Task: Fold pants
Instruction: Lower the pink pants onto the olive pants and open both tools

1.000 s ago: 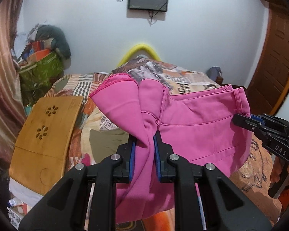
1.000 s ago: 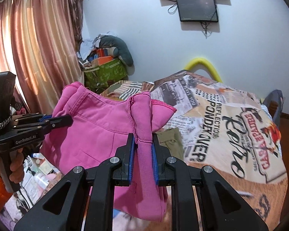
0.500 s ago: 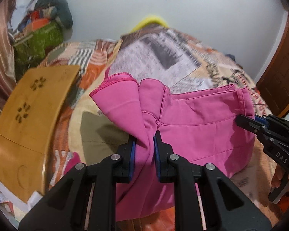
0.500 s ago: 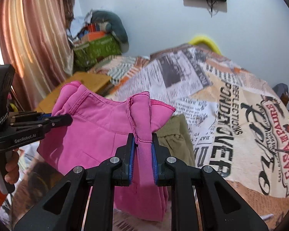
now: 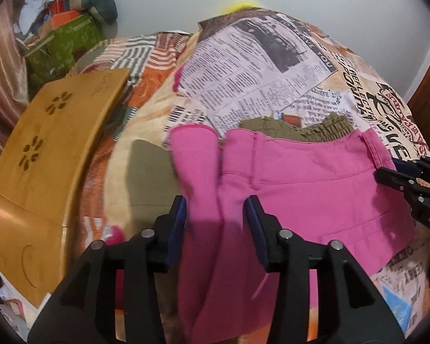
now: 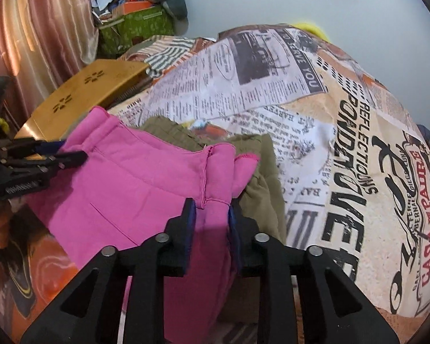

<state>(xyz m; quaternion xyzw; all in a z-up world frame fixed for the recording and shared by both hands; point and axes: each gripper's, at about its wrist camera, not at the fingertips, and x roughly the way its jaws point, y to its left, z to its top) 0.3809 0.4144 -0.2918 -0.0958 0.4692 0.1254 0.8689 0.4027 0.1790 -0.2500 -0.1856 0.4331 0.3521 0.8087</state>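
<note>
Left tongs [image 5: 215, 218]: bottom centre of the left wrist view, blue pads spread wide, pink cloth bunched between them. It looks loose, more draped than gripped.
Right tongs [image 6: 210, 218]: bottom centre of the right wrist view, pads narrower and sitting against a gathered fold of cloth on both sides. I read that as a light pinch, though whether it bites or is letting go I cannot tell for certain.
Pink pants [image 5: 301, 183]: right there in both views, running away from each pair of tongs and stretched sideways between them. In the left wrist view the long axis goes from bottom centre to the right edge, where the other tongs show. In the right wrist view it goes to the left edge.
Where they lie: on the bed [image 6: 344, 132], the far edge resting on an olive garment [image 5: 304, 129], the near part dropping below the frame.
The relation that matters: each pair of tongs sits at one end of the span, so neither is nearer the middle, and the fold line would cross the span midway.
Next move, my call: bring one end over to the other, or re-grip the left end first, since that hold looks slack.
Risk: the left end slipping out and bunching.
Further back: wooden board [image 5: 51, 157] at left, green box [image 6: 134, 25] upper left against the wall.
</note>
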